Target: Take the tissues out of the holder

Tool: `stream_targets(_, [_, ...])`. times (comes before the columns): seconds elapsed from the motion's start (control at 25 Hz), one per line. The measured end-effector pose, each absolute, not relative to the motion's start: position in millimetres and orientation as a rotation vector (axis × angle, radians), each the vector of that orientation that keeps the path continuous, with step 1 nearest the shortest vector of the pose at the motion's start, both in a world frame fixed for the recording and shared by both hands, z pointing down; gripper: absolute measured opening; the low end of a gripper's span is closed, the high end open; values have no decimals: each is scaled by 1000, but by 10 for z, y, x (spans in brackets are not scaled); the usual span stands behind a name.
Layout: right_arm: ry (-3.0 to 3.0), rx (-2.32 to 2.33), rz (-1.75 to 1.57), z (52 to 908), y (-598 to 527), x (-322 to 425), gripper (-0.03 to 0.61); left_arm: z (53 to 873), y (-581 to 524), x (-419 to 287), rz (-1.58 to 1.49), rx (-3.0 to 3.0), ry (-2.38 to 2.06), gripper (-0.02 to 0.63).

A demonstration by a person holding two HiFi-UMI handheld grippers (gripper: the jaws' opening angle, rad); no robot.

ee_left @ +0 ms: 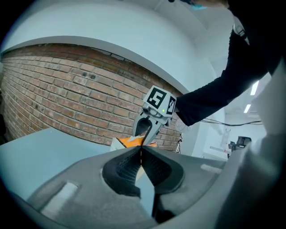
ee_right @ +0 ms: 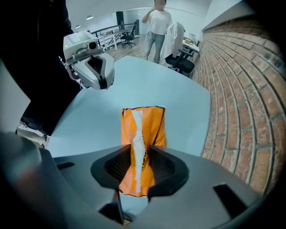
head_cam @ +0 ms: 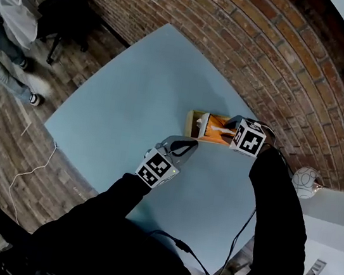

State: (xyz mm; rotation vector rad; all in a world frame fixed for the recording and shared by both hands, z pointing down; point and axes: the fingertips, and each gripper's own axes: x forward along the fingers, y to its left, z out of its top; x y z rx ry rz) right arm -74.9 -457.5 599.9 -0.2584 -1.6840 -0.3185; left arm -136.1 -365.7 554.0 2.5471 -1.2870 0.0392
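The left gripper (ee_left: 141,156) is held over the blue table (head_cam: 133,96) with its jaws pressed together on nothing, near the holder (head_cam: 195,123). At the holder, the orange tissue pack (ee_right: 143,129) is clamped across its middle between the part-closed jaws of the right gripper (ee_right: 138,163).

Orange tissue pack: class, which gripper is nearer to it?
Right. The right gripper is closed on the orange tissue pack; the left gripper, shut and empty, sits apart from it over the table.
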Motion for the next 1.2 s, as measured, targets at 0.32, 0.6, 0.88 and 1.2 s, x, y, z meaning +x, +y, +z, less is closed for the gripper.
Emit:
stream_targets(0.32, [-1715,-182,-294,5776,-4331,-687,127,5408,-3469,-1292,43,2583,-1290,11])
stream_targets(0.6, [-1797,-92,-170,5825,-3954,-598,127,5423,-3200,-1230,77,2585,-1278,11])
stream_targets(0.88, [-1815,-1,-94,5875,-3658,-474,127,5430,-2953,-1120,99,2601,-1274,11])
stream_targets(1.2, [-1837,126,38,5873,-3384,-286,127,5412,-2685,-1008,126,2622,-1324,11])
